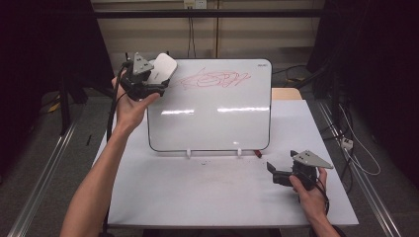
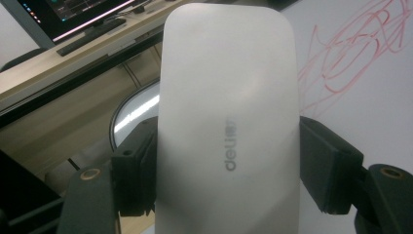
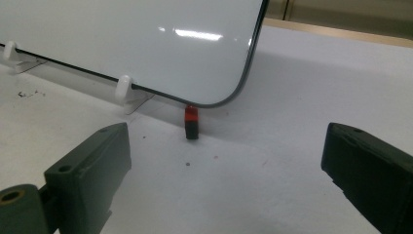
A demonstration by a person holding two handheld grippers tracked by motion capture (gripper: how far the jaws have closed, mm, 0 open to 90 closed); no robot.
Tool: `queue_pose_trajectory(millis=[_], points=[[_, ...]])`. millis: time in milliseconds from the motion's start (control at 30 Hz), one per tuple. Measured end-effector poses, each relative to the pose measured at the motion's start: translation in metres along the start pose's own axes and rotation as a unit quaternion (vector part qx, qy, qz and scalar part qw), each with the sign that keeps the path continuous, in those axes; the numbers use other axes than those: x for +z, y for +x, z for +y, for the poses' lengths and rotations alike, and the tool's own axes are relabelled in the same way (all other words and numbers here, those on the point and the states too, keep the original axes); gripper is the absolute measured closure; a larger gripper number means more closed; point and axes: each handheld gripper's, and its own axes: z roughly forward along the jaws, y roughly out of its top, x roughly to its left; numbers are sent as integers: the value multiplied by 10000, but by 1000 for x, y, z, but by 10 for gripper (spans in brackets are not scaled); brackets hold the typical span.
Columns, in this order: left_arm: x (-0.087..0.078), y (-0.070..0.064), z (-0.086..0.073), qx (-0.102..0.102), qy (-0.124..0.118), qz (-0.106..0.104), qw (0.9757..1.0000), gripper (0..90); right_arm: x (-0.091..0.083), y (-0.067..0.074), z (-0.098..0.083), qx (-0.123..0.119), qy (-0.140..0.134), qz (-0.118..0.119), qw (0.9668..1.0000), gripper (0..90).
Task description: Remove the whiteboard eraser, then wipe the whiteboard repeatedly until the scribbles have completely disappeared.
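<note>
Left gripper fingers clamp the white eraser at the whiteboard's top-left corner, right gripper fingers open over bare tabletop, red marker just ahead.

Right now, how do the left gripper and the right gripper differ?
The left gripper is shut on the white whiteboard eraser, while the right gripper stands open with nothing between its fingers. The left is raised at the whiteboard's top left corner near the red scribble; the right sits low by the table, facing the red marker. Both are black and hand-held.
</note>
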Motion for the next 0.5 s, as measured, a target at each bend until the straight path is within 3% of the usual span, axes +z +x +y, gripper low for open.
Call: queue_pose_trajectory(millis=[267, 500], points=[[-13, -10, -11, -217, -279, -43, 9994, 311, -2, 0, -1, 6, -33, 1, 10000, 41], [-17, -20, -14, -216, -314, -84, 9992, 311, -5, 0, 0, 3, -67, -3, 10000, 40]])
